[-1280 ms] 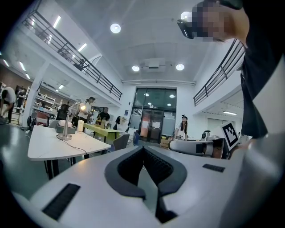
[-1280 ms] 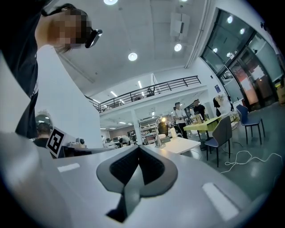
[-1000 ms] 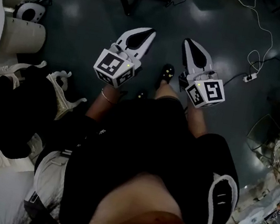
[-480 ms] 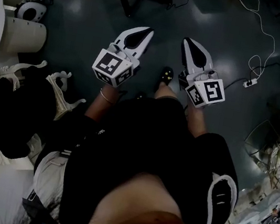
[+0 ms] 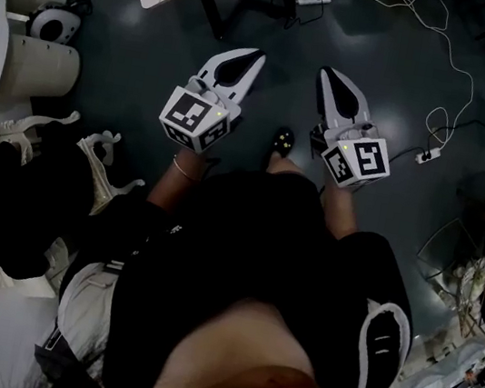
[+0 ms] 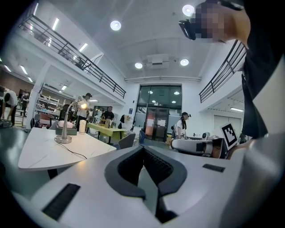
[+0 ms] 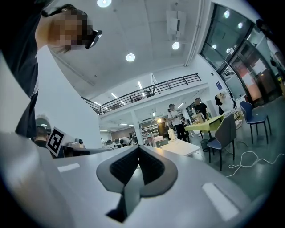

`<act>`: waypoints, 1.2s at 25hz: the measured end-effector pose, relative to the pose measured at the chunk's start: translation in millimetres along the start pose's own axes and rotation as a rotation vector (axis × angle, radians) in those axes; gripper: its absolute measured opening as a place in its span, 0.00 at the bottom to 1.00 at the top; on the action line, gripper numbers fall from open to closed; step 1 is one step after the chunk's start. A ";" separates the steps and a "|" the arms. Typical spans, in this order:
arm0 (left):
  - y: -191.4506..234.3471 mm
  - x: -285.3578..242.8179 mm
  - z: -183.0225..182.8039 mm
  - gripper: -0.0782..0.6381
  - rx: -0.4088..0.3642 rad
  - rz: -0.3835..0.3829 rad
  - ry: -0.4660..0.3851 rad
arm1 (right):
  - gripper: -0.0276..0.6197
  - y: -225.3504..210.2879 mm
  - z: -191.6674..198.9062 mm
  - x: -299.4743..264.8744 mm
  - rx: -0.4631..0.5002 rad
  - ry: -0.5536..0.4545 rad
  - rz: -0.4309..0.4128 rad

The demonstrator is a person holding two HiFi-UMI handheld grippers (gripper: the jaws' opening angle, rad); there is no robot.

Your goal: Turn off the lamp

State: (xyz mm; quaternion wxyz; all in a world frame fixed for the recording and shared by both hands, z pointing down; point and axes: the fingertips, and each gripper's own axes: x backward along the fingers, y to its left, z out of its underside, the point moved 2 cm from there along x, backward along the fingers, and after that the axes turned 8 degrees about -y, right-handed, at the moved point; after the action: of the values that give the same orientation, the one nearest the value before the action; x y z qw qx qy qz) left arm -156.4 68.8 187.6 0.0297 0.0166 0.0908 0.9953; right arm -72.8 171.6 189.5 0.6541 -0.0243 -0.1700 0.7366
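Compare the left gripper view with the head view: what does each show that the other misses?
Only the left gripper view shows the lit lamp standing on the white table, with people beyond. Only the head view shows the power strip on the floor and the person's shoe. Both show the table, and the left gripper and right gripper, each with its jaws together.

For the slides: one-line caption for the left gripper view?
Left gripper, jaws shut and empty, aimed across the hall; lit lamp on white table at left.
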 end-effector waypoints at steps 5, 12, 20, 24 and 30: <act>3.0 -20.3 -1.2 0.12 0.002 -0.008 0.000 | 0.04 -19.4 -3.3 -6.8 0.000 0.005 0.003; 3.7 -45.0 1.0 0.12 -0.007 -0.001 -0.010 | 0.04 -42.2 -11.0 -13.3 -0.011 -0.020 -0.016; 5.5 -69.5 -2.8 0.12 -0.017 -0.008 -0.025 | 0.04 -66.9 -13.4 -21.1 -0.007 -0.016 -0.032; 4.5 -82.8 -3.5 0.12 -0.027 -0.006 -0.028 | 0.04 -79.2 -17.8 -25.3 -0.003 -0.022 -0.040; 6.2 -96.7 -8.4 0.12 -0.049 -0.019 -0.035 | 0.04 -88.9 -22.1 -34.4 -0.008 -0.030 -0.072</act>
State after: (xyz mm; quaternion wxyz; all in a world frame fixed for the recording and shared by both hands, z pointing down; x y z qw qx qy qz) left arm -60.6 55.2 177.8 0.0412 0.0324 0.0662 0.9964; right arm 22.8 150.8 187.4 0.6774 -0.0097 -0.1833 0.7123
